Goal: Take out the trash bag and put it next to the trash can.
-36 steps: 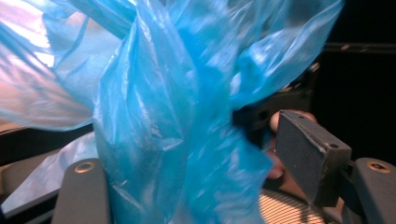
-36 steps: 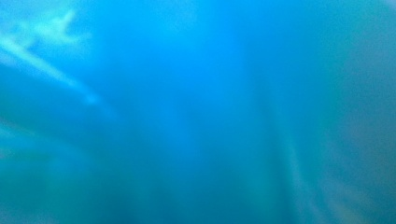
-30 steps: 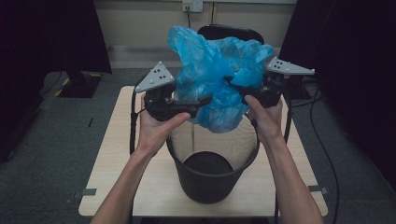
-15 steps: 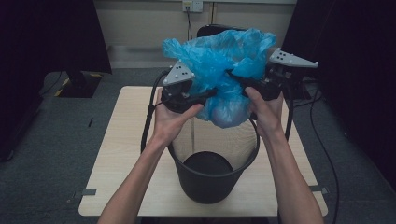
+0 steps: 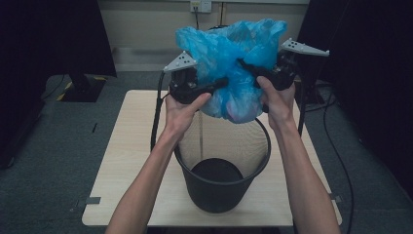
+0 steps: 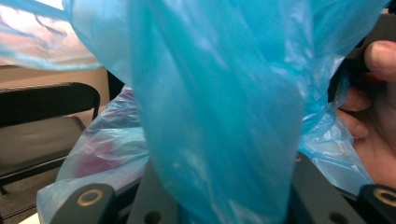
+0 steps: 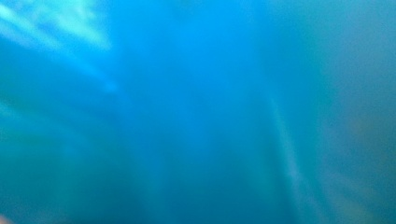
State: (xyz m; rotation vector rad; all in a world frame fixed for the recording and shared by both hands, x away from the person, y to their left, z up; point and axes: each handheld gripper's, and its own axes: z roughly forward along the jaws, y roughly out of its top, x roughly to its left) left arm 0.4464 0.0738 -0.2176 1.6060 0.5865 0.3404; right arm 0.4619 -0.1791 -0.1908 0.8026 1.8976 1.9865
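Pinching blue plastic bag (image 5: 234,68) between both grippers' closed jaws.

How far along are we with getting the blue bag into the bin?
Done: the blue plastic bag is off the table, held in the air above the black mesh bin.
In hand: the right tongs are shut on the bag; the left tongs have just been closing on a fold of it.
Left: the bag is bunched, not opened, and the bin's rim carries no liner.
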